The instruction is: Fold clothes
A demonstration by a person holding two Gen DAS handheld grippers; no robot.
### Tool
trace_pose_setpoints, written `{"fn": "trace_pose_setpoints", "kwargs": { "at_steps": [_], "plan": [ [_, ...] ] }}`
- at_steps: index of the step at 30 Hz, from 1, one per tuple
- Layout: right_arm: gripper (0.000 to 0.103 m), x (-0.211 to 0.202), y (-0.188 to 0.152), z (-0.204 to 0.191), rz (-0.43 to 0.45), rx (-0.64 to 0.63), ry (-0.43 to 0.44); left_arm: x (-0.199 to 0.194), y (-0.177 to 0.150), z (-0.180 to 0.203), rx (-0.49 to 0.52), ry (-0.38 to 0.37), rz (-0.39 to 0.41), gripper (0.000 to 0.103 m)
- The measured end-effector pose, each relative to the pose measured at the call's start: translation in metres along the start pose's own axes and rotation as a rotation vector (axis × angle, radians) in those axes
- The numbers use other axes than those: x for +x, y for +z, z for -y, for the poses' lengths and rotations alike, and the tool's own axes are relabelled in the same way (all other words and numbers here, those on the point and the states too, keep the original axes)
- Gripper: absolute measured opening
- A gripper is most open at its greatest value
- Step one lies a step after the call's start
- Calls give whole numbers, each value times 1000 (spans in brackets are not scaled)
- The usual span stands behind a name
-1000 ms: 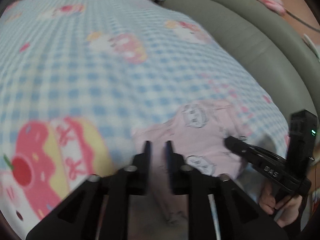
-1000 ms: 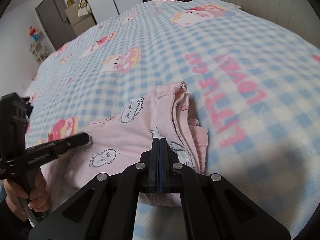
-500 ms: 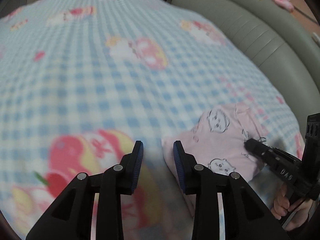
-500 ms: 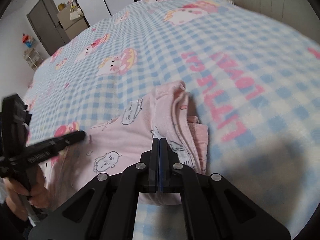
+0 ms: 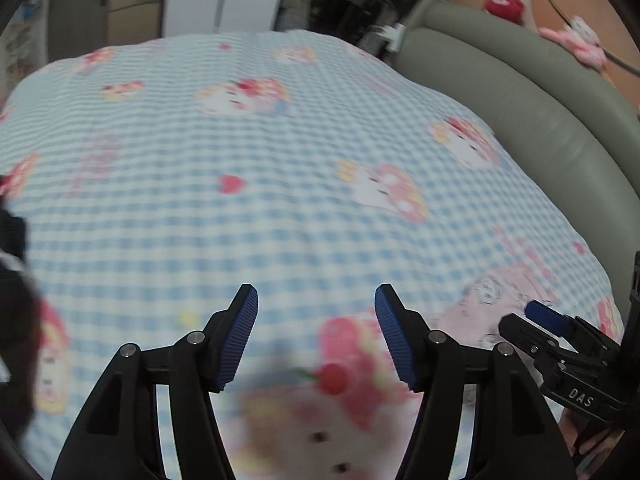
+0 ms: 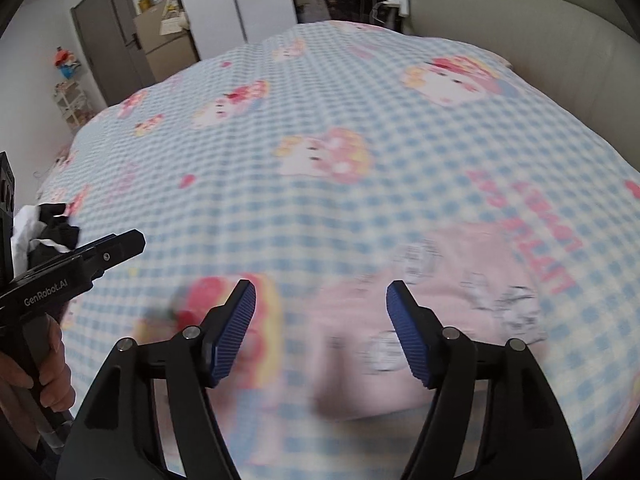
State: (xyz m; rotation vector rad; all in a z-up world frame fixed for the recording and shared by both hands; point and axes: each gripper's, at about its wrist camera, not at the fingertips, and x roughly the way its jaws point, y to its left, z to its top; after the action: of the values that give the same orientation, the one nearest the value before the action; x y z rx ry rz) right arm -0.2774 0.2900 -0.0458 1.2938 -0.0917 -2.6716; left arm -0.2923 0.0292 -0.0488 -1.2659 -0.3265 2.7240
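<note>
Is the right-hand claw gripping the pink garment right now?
No, the right gripper has its jaws spread wide, and the pink garment lies loose on the checked blanket.

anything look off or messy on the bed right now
Nothing stands out. The folded pink printed garment lies flat on the blue checked blanket, and both the left gripper and right gripper are open and empty. A dark and white clothes pile sits at the bed's left edge.
</note>
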Motion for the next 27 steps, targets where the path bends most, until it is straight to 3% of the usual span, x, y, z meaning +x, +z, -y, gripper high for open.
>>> {"fn": "trace_pose_setpoints", "kwargs": {
  "at_steps": [5,10,16,22,27],
  "plan": [
    [70,-2,-6,-56,-8,-20,28,-35,-10,-45,7,93,12,71],
    [70,-32,-35,-96,-2,-39,60,-84,-41,-72,15,173,12,78],
    [83,-92,-86,-134,21,-67,91,-149,-105,-72,-3,196,28,86],
    [85,-149,-150,-151,29,-88,94,-210,-176,-66,-33,205,40,87],
    [85,-170,-187,-151,22,-83,116,-227,-208,-53,-38,201,60,87]
  ]
}}
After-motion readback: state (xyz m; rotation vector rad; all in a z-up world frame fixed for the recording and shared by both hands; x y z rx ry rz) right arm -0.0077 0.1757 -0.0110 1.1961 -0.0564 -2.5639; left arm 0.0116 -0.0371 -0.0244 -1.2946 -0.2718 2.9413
